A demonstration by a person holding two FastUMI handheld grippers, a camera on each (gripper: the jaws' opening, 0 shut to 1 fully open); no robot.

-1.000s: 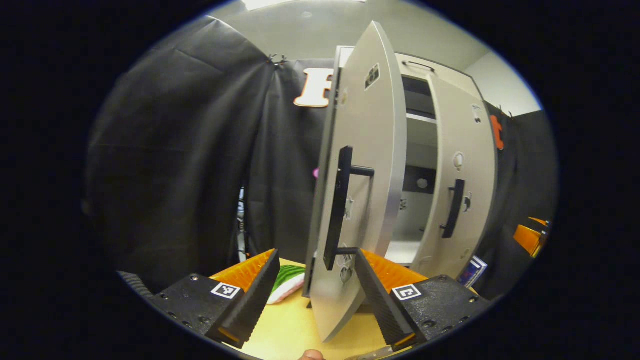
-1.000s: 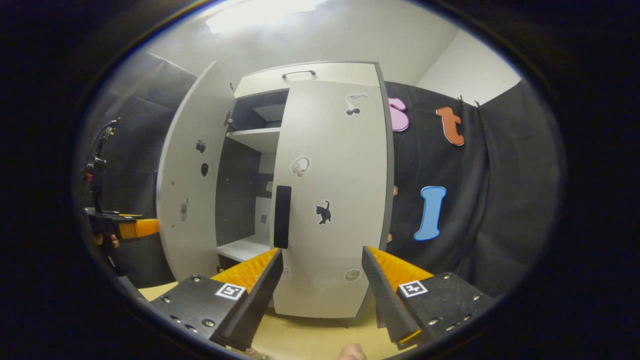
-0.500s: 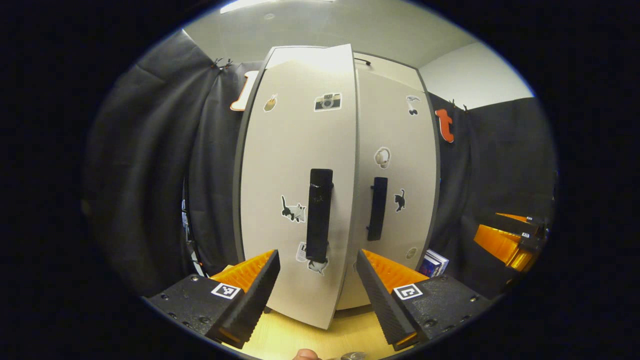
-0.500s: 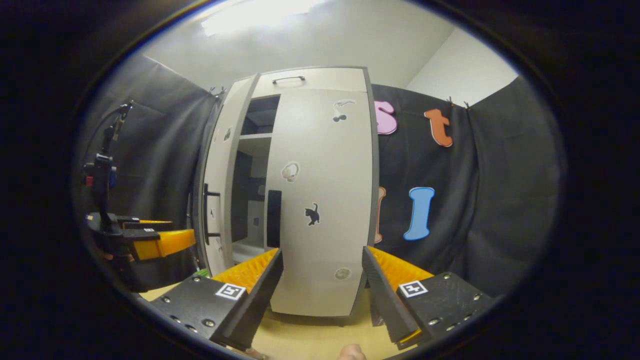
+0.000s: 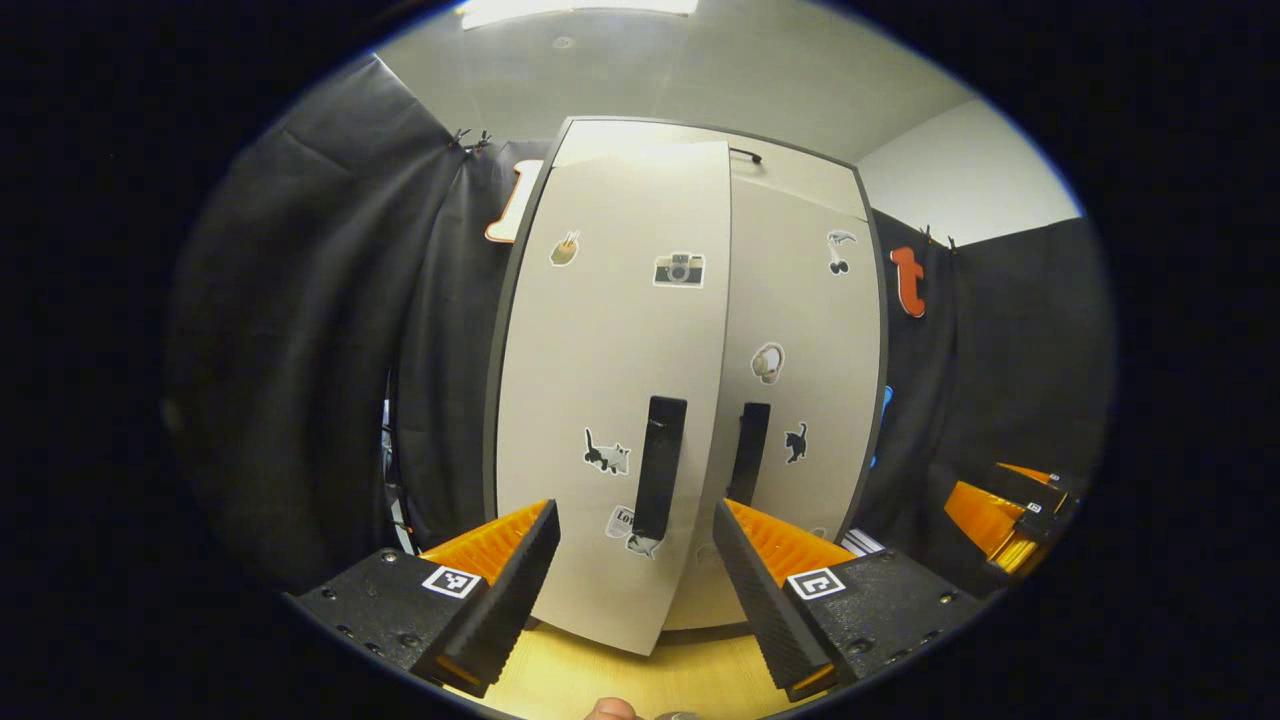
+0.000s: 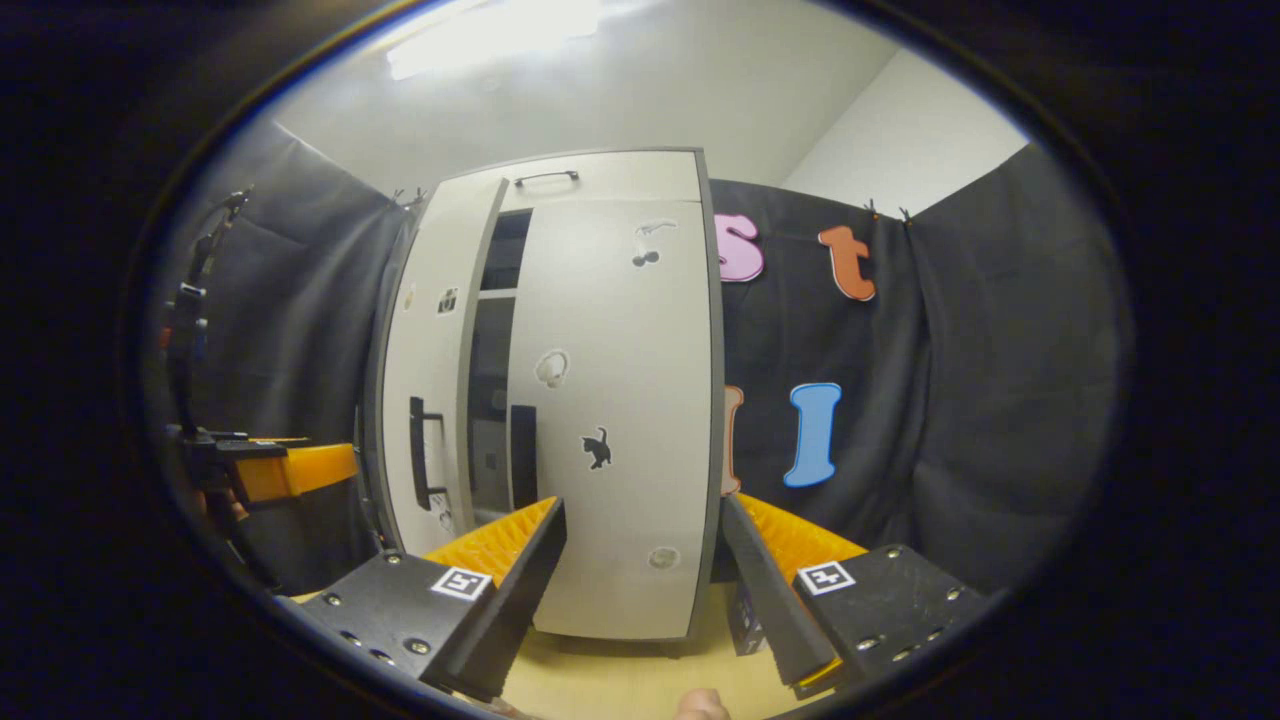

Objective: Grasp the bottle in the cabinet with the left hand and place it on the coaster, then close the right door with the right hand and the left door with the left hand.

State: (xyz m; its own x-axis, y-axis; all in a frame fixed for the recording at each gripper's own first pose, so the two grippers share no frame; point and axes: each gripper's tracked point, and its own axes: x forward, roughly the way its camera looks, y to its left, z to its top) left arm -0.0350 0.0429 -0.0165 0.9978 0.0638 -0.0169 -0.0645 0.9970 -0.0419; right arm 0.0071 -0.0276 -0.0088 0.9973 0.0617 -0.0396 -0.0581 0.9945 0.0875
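The grey cabinet faces me in the left gripper view. Its left door stands a little proud of the right door, which lies flat against the frame. My left gripper is open just in front of the left door's black handle, touching nothing. From the right gripper view the left door is ajar, with a narrow dark gap beside the shut right door. My right gripper hangs open before that door, holding nothing. The left gripper also appears at the far left there.
The cabinet stands on a pale wooden table. A small blue and white box lies by the cabinet's right foot. The right gripper hovers at the right edge of the left gripper view. Black cloth walls surround the cabinet.
The left door has swung from wide open to nearly shut. My left gripper has drawn back a little from it. The right gripper has drifted slightly right.
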